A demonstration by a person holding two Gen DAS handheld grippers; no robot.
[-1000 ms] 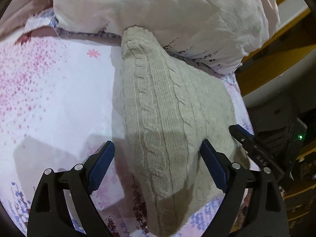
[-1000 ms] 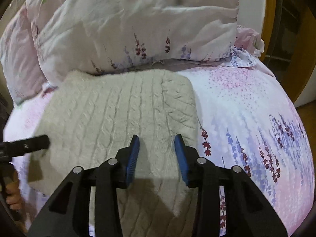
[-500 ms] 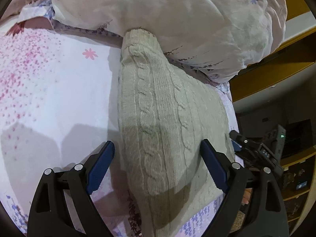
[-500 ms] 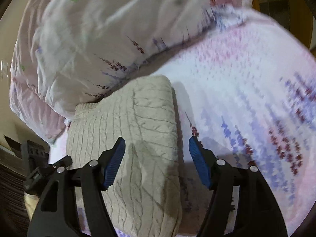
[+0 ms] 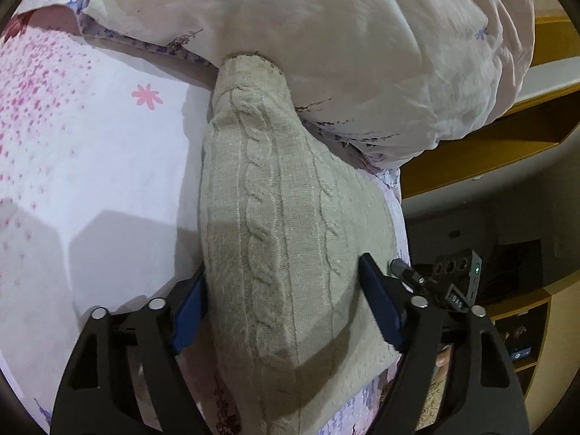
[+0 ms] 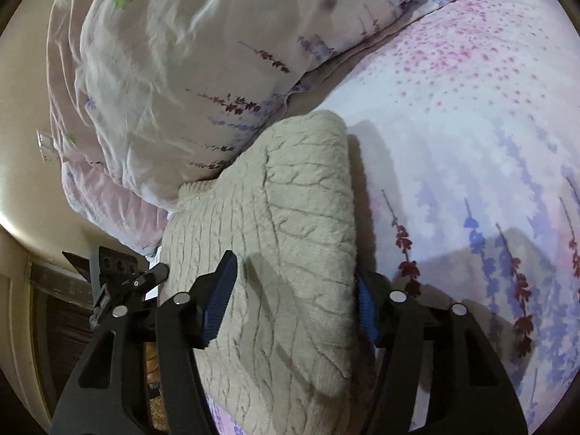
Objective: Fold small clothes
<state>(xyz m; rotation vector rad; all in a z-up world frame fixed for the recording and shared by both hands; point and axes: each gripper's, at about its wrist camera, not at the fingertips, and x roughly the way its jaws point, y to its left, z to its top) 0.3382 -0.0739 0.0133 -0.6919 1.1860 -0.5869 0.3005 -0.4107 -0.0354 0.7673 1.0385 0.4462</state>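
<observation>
Folded cable-knit sweater (image 5: 290, 239) lies centre frame in both wrist views, on the floral bedsheet (image 5: 108, 166), its far end tucked against the pillow (image 5: 326, 54) filling the top of the frame. I have my left gripper (image 5: 286, 304) straddling the near end: jaws have just been closing, left pad pressed into the sweater's left edge at lower centre, right pad riding on top of the knit near its right edge. Looks like a squeeze across the bundle, but I can't tell if both pads truly bite. My right gripper (image 6: 293, 304) comes at the same bundle from the other side; its jaws have also just been closing, left finger (image 6: 221, 297) lying on the knit, right one mostly hidden behind the sweater's right fold at lower centre right. So it's bracketing the fold edge; firm clamp not confirmed. Both are aimed down at the near end, I'd say to pinch the thick stack so the layers stay together for the next fold or lift. Risk: bulky knit slips from a shallow bite.
</observation>
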